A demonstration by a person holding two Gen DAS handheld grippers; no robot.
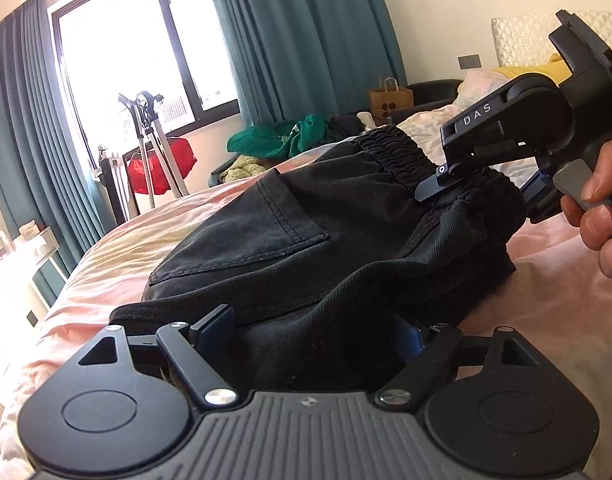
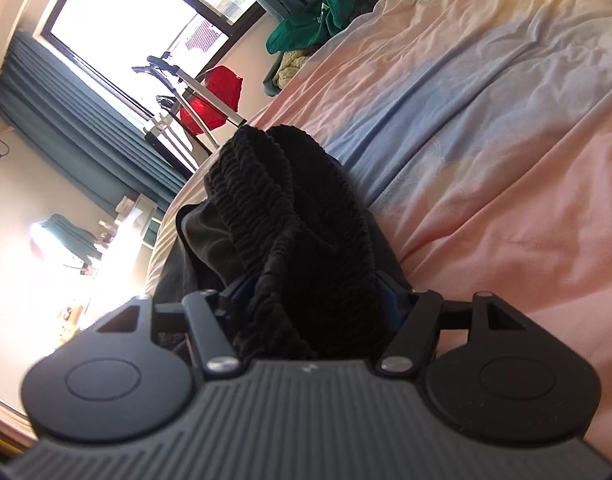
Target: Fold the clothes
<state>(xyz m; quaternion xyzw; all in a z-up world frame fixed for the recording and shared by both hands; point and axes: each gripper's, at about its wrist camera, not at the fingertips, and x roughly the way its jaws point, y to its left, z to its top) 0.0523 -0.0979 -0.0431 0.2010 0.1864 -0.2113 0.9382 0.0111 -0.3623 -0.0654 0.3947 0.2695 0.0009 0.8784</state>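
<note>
Black shorts (image 1: pixel 306 232) with a back pocket and an elastic waistband lie bunched on the pink bedsheet (image 1: pixel 118 248). My left gripper (image 1: pixel 314 332) is shut on a thick fold of the black fabric at one end. At the other end my right gripper (image 1: pixel 458 184) clamps the gathered waistband, with a person's hand (image 1: pixel 602 216) on its handle. In the right wrist view the ribbed waistband (image 2: pixel 290 216) fills the space between the right gripper's (image 2: pixel 310 312) fingers, which are shut on it. The fingertips themselves are hidden by cloth in both wrist views.
A green garment (image 1: pixel 282 136) and other clothes lie heaped past the far side of the bed. A red bag (image 1: pixel 162 168) hangs on a stand by the window. A paper bag (image 1: pixel 390 98) and a quilted headboard (image 1: pixel 522 40) stand at the back right. Pink and blue sheet (image 2: pixel 486 120) spreads right.
</note>
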